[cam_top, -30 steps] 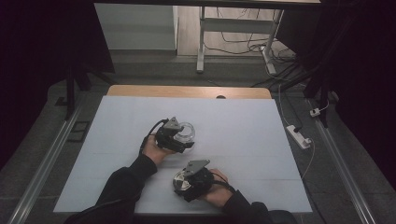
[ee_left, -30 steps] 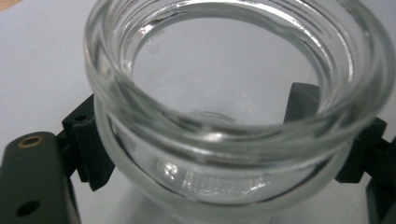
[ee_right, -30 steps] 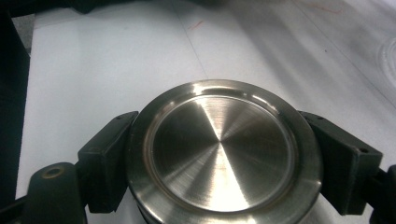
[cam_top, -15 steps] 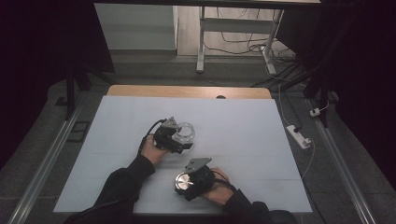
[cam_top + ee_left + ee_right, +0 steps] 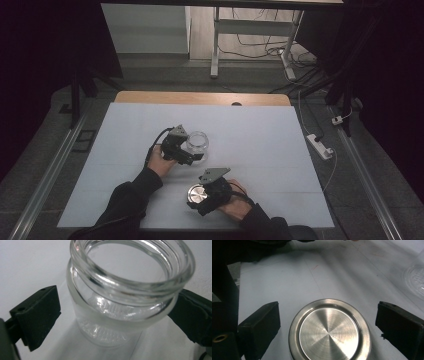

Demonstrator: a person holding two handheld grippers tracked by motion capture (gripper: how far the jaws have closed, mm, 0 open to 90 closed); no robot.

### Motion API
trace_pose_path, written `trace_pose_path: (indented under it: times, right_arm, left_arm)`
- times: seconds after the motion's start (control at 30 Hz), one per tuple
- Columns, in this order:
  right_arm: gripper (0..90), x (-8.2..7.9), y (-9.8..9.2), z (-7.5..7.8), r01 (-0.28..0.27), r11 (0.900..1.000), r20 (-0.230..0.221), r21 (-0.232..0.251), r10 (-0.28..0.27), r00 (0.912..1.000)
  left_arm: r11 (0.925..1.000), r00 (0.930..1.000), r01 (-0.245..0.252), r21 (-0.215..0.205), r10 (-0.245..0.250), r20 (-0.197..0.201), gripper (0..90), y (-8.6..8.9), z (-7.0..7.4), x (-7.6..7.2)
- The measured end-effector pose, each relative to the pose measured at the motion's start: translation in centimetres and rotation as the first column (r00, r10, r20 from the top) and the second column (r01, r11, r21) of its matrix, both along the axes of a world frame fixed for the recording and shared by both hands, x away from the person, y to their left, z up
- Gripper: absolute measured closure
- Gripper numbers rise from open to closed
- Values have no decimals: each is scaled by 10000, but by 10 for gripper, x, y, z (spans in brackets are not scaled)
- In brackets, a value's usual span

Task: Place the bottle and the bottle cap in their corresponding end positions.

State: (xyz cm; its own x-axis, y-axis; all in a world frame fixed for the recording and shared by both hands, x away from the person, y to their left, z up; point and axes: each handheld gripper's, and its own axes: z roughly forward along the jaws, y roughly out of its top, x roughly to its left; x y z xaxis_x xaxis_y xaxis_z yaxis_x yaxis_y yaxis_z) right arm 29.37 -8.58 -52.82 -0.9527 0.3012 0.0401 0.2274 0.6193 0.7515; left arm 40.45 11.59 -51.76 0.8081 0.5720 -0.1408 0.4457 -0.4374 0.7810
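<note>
A clear glass jar (image 5: 198, 142) stands upright with no lid on the white table (image 5: 280, 135). My left gripper (image 5: 194, 150) reaches around it from the left. In the left gripper view the jar (image 5: 125, 297) sits between the pads (image 5: 40, 312), which have just been opening; a gap shows at the left pad. A round brushed-metal lid (image 5: 197, 194) lies flat on the table near the front edge. My right gripper (image 5: 199, 198) straddles it. In the right gripper view the lid (image 5: 329, 332) lies between pads (image 5: 260, 327) that have just been opening, with space on both sides.
The table's wooden far edge (image 5: 200, 98) lies beyond the white sheet. A white power strip (image 5: 320, 146) and cables lie on the floor to the right. The jar's base (image 5: 415, 277) shows at the right edge of the right gripper view.
Both grippers' jaws have spread apart, letting go of the jar and the lid. The jar and the lid rest where they were, and the hands have barely shifted.
</note>
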Motion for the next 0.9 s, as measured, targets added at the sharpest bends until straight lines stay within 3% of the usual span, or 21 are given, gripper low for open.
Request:
trace_pose_path:
  times: [0.5, 0.9]
  right_arm:
    - [37, -1, -8, 9, 198, 9993, -22, 317, -198, 9998]
    - [29, 2, -18, 17, 468, 9971, -131, 606, -460, 9989]
  left_arm:
    - [9998, 9999, -150, 88, 150, -41, 0, 12, 7, -18]
    - [9998, 9998, 173, -88, -173, -21, 0, 21, 13, -37]
